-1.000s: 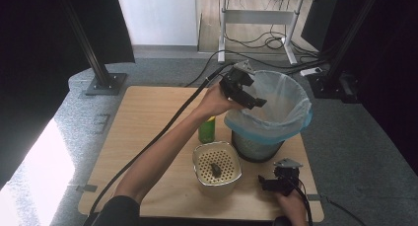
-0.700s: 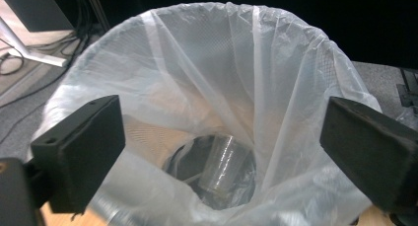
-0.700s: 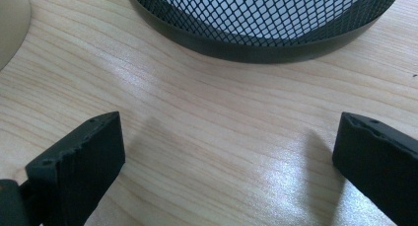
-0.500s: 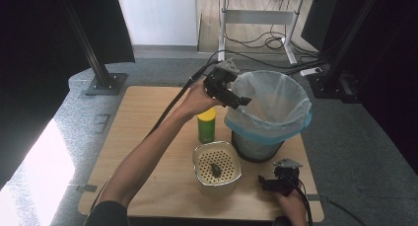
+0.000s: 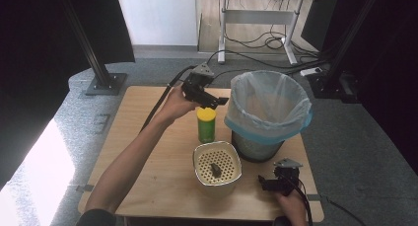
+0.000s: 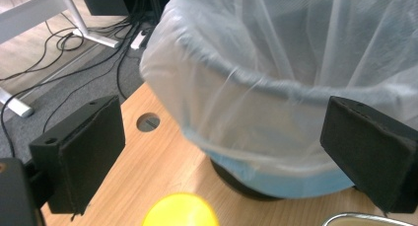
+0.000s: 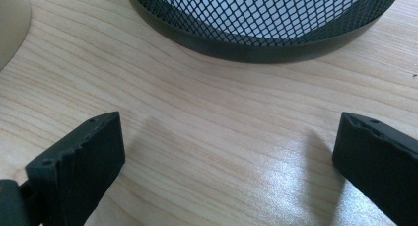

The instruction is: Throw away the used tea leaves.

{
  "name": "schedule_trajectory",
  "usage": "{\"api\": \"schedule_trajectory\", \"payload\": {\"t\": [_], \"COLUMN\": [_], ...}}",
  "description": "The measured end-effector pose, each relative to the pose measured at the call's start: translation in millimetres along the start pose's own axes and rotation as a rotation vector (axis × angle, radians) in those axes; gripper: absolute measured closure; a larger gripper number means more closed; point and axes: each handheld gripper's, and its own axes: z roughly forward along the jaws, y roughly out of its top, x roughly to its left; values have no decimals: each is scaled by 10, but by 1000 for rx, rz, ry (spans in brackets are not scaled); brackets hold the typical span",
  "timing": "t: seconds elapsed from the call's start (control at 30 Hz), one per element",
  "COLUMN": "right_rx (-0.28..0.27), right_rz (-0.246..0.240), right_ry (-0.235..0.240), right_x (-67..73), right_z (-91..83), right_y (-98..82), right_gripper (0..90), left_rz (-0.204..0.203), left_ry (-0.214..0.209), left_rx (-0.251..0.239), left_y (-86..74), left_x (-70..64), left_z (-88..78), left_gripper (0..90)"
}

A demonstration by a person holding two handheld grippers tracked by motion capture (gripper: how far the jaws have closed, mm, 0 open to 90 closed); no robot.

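Yellow-capped green bottle stands between the colander and lined bin; your left gripper hovers over it, spread and empty, probably approaching. Lower around the cap next, then close.

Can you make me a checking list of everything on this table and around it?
Surface: wooden table, with a round hole near the bin.
Job's things: green bottle with yellow cap, upright beside the bin, which has a pale bag. A cream strainer bowl holds a small dark scrap.
Clutter: nothing seen.
Grippers: left gripper open, nothing between its jaws, above the bottle. Right gripper open, low by the bin's mesh base.
Cables: black cable trails from the left gripper; more lie on the floor.
Surroundings: grey carpet, black stands, a white desk frame behind.
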Motion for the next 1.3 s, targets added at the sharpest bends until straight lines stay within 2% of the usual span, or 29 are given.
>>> {"api": "schedule_trajectory", "payload": {"t": [0.03,0.13,0.2,0.37,0.47,0.57,0.83,1.0,1.3], "right_rx": [0,-2,-3,-3,-3,-2,-2,-2,-2], "right_rz": [0,2,2,1,1,2,1,1,1], "right_ry": [0,-1,-1,-1,-1,0,-1,-1,-1], "right_x": [0,2,2,2,2,2,2,1,1], "right_z": [0,2,2,2,2,1,1,1,1], "right_y": [0,-1,-1,-1,-1,-1,-1,-1,-1], "right_gripper": [0,0,0,0,0,0,0,0,0], "left_rz": [0,-41,-52,-96,-100,-100,-87,-102,-126], "left_ry": [0,2,-1,18,43,52,42,30,32], "left_rx": [0,-9,-12,7,38,48,59,60,63], "left_y": [0,-159,-216,-460,-562,-629,-825,-967,-1199], "left_x": [0,74,96,167,178,177,159,199,241], "left_z": [0,-20,-22,-1,36,67,175,248,379], "left_gripper": [33,33,33,34,17,0,0,0,0]}}
